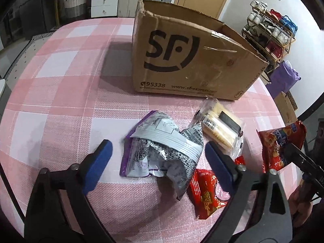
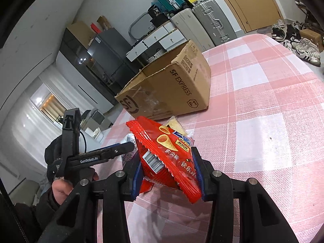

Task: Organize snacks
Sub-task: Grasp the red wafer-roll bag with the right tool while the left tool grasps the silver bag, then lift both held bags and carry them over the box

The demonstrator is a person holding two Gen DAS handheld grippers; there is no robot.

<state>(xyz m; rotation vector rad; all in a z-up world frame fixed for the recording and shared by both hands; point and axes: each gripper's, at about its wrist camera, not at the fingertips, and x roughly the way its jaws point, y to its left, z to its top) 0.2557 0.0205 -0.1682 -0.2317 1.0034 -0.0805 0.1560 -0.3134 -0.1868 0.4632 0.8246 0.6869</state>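
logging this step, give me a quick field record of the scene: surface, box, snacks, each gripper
surface: pink checked tablecloth
box: open cardboard box, upright at the far side of the cloth
loose snacks: crumpled grey-purple bag, clear cracker pack, small red packet, all lying in front of the box
left gripper: jaws open, astride the grey-purple bag, not pressing it
right gripper: jaws shut on red cone-snack bag, held off the cloth
in box: cannot tell
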